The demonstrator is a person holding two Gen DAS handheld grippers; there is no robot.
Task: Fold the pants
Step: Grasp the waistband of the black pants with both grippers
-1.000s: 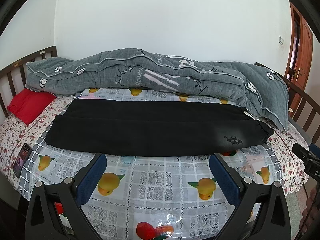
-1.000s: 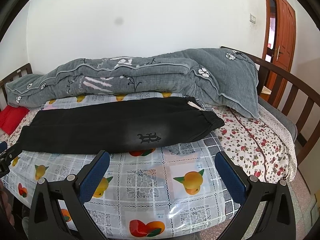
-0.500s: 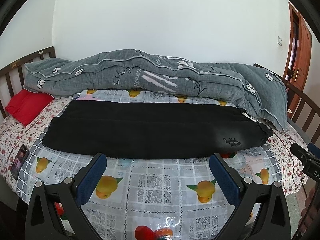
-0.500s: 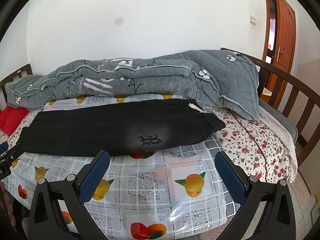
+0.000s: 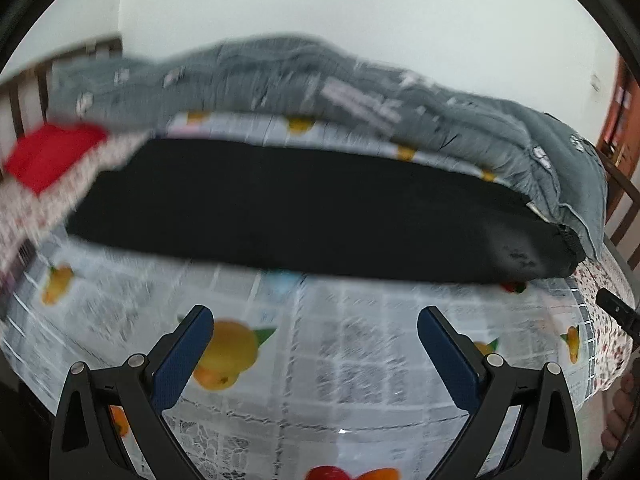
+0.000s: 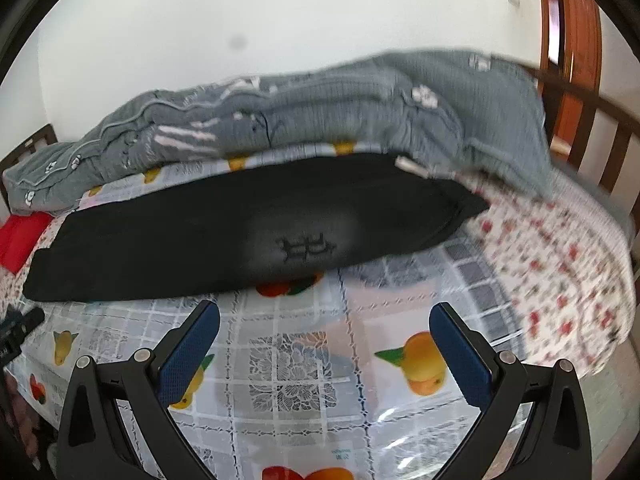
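Covering the bed [image 6: 312, 364] is a plastic sheet printed with grey squares and fruit, and it is filling the near part of both views. Closest to the left camera, the left gripper [image 5: 316, 330] is hovering over the bed's near edge with its blue-padded fingers [image 5: 184, 354] spread wide and holding nothing. Closest to the right camera, the right gripper [image 6: 325, 326] is doing the same above the near edge, its fingers [image 6: 460, 356] also spread wide around bare sheet. Beyond both, the black pants [image 5: 304, 208] are lying flat and lengthwise across the middle of the bed, with the waistband [image 6: 460, 208] pointing toward the right end and a small stitched logo [image 6: 306, 248] showing near that end. A red pillow [image 5: 52, 152] is sitting at the left end of the bed. Behind the pants, a grey quilt [image 6: 320, 108] is lying bunched along the far edge against the white wall [image 5: 340, 20]. Both views are partly blurred.
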